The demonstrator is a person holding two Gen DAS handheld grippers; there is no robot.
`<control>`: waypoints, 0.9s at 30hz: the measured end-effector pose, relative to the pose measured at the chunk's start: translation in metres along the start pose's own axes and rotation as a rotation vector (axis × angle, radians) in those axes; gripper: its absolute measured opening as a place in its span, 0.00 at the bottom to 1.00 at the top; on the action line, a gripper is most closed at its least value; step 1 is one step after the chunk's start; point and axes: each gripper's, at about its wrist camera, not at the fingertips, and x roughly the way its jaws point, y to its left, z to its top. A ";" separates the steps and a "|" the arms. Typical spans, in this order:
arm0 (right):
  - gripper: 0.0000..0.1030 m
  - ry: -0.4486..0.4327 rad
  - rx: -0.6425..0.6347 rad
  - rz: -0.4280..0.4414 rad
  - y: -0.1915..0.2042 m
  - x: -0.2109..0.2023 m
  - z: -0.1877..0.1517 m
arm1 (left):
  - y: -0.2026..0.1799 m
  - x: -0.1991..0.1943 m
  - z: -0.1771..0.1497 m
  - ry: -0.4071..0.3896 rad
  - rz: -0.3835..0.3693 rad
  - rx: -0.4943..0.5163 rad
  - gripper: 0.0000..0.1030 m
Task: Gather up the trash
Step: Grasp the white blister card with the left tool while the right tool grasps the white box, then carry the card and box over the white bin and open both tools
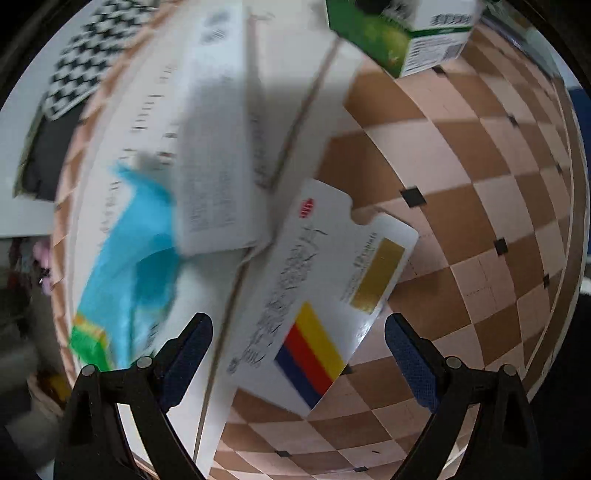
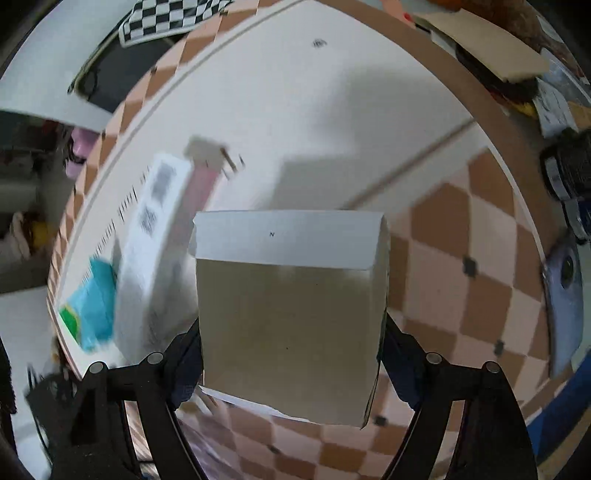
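Note:
In the left wrist view my left gripper (image 1: pixel 299 354) is open, its fingers either side of a flattened white medicine box (image 1: pixel 325 288) with a yellow, red and blue stripe, lying on the checkered table (image 1: pixel 461 221). A white printed box (image 1: pixel 218 155) and a blue-and-green packet (image 1: pixel 129 280) lie on a large white sheet (image 1: pixel 295 92) to the left. A green-and-white box (image 1: pixel 406 33) shows at the top. In the right wrist view my right gripper (image 2: pixel 291 354) is shut on an open brown-and-white cardboard box (image 2: pixel 291 314), held above the table (image 2: pixel 461 295).
A black-and-white checkerboard (image 2: pixel 166 18) lies beyond the table's far edge. Cardboard and dark clutter (image 2: pixel 498 62) sit at the upper right of the right wrist view. The white printed box (image 2: pixel 155 251) and the blue packet (image 2: pixel 96 302) appear left of the held box.

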 end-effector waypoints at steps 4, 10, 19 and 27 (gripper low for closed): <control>0.82 0.011 -0.024 -0.009 -0.004 0.003 -0.013 | -0.003 0.016 0.006 0.032 -0.039 0.015 0.92; 0.81 0.010 -0.031 -0.009 -0.002 0.010 -0.021 | 0.005 0.016 -0.002 0.006 -0.103 -0.012 0.77; 0.79 -0.017 -0.096 -0.034 0.010 0.005 -0.038 | 0.018 -0.002 -0.033 -0.057 -0.079 -0.197 0.77; 0.77 -0.091 -0.193 -0.042 0.028 -0.014 -0.074 | 0.003 -0.047 -0.103 -0.160 -0.051 -0.410 0.77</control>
